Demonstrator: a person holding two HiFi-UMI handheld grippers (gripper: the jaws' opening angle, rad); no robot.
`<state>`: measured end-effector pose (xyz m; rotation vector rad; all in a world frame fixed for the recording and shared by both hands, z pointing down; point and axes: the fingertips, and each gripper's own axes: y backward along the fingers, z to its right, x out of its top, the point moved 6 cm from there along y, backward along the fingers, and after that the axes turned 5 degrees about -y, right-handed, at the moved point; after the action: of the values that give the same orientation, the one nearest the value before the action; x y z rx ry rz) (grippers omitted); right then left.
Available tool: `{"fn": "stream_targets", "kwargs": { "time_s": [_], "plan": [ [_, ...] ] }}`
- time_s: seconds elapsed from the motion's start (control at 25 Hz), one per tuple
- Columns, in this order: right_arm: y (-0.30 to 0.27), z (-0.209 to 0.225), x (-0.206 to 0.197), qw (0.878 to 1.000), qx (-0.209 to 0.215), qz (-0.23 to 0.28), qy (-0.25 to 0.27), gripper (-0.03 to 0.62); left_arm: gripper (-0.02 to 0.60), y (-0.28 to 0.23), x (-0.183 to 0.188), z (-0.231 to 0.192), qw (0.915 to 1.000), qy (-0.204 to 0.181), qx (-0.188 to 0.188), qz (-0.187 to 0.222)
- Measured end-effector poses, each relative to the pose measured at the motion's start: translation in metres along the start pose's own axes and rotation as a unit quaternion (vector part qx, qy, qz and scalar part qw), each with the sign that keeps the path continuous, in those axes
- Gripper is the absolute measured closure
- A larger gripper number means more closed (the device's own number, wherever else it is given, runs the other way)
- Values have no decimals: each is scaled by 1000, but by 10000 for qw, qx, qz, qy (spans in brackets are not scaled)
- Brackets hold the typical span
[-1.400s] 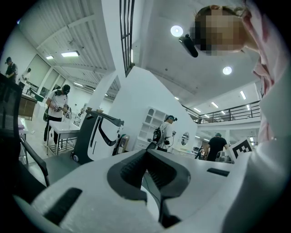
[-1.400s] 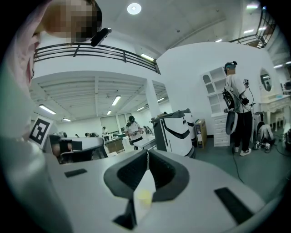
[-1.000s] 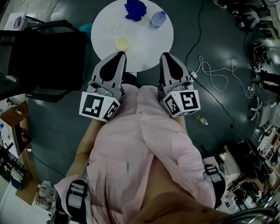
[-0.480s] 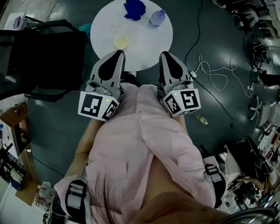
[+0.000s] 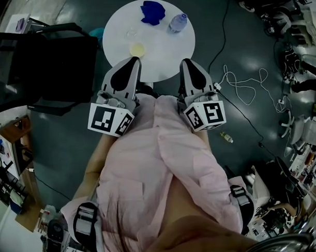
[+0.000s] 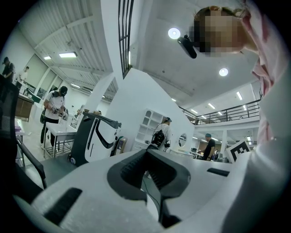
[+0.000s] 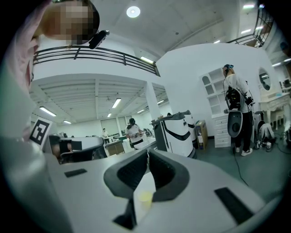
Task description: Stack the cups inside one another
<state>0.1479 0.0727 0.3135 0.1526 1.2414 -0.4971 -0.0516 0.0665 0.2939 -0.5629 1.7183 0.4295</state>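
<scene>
Cups, two, unstacked: one yellow cup [image 5: 137,48] and one clear cup [image 5: 131,32]. Both stand on the round white bench [image 5: 166,53], apart from each other. The yellow one is nearer the person's edge and the clear one lies just beyond it. Neither sits inside the other, and no claw touches either.

Left claw [image 5: 137,60]: held out in front of the person's pink shirt [image 5: 164,164], tips over the near bench edge, near the yellow cup. Jaws pressed together, nothing between them.

Right claw [image 5: 185,61]: held alongside, well to the right of the cups. Jaws likewise closed tip to tip and empty. The right gripper view catches the yellow cup through the gap below the tips.

Also on the bench: blue cloth [image 5: 153,10], crumpled, at the far edge; plastic bottle [image 5: 178,21] just beside it.

Surroundings: black chair [image 5: 42,65] left of the bench; pale cable [image 5: 244,83] looped on the floor to the right.
</scene>
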Motion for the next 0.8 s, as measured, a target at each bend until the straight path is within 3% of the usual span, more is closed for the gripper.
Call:
{"fn": "stream_targets", "kwargs": {
  "time_s": [0.8],
  "plan": [
    [-1,10,3,9998,-185,50,-2,557,566,-12,7,3,9999,87,-61,68]
  ]
}}
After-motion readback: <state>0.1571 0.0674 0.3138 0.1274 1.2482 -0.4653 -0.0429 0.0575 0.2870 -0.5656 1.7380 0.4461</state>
